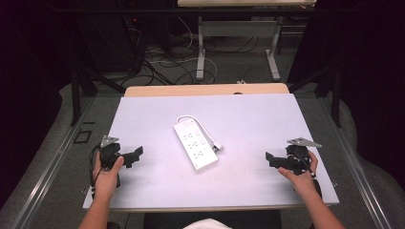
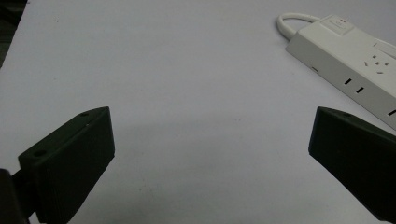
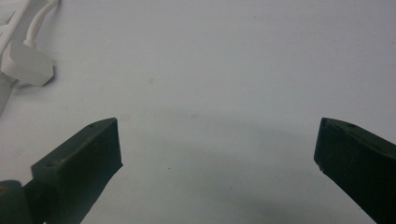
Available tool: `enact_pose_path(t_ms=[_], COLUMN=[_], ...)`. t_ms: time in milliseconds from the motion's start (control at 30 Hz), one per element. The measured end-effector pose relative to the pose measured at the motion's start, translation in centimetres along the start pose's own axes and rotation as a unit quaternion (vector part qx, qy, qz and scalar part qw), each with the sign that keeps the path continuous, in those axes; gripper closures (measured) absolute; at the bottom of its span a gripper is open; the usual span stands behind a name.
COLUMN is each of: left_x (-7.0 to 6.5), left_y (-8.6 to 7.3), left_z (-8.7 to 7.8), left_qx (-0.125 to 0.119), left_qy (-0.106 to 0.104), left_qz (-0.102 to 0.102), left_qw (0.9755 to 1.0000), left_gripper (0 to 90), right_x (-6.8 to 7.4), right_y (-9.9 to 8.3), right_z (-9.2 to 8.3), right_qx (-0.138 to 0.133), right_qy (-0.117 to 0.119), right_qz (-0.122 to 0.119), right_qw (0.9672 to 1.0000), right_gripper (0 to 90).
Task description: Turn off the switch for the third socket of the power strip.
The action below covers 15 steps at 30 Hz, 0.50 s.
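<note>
**Both grippers idle, jaws wide, strip untouched**

My left gripper [image 1: 135,155] sits at the white table [image 1: 248,119] left edge, jaws spread wide, holding nothing. My right gripper [image 1: 273,159] mirrors it at the right edge. White power strip [image 1: 195,145] lies mid-table between them, its plug [image 3: 29,67] beside it.

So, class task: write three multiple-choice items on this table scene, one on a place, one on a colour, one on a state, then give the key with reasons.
1. Where does the power strip lie?
A. mid-table, between the grippers
B. at the far left corner
C. on the floor

2. What colour is the strip?
A. black
B. white
C. red

3. How do the jaws of the left gripper and right gripper stand?
A. both shut
B. left shut on the strip
C. both open, holding nothing

Key: 1 A, it lies on the mat midway between them. 2 B, its body and cable are white. 3 C, each gripper view shows jaws wide apart over bare mat.
</note>
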<state>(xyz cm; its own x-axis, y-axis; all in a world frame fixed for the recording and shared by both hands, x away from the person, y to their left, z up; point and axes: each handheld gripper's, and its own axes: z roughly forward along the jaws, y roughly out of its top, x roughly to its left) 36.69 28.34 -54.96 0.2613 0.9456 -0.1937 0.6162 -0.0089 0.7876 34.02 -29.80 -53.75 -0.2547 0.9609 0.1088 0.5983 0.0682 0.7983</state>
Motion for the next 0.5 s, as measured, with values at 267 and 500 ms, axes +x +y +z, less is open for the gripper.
enact_pose_path(t_ms=[267, 500], left_x=[0.3, 0.29], left_y=[-0.14, -0.18], left_z=[0.12, 0.2], left_qx=[0.002, 0.007], left_qy=[0.001, 0.0], left_qz=[-0.007, -0.004], left_qw=[1.0, 1.0], left_gripper=[0.4, 0.4], right_x=[-0.06, -0.09], right_y=[-0.04, -0.08], right_z=[0.12, 0.24], right_qx=[0.003, 0.005], right_qy=[0.001, -0.001], right_qz=[0.003, 0.004], right_qw=[1.0, 1.0], right_gripper=[0.1, 0.1])
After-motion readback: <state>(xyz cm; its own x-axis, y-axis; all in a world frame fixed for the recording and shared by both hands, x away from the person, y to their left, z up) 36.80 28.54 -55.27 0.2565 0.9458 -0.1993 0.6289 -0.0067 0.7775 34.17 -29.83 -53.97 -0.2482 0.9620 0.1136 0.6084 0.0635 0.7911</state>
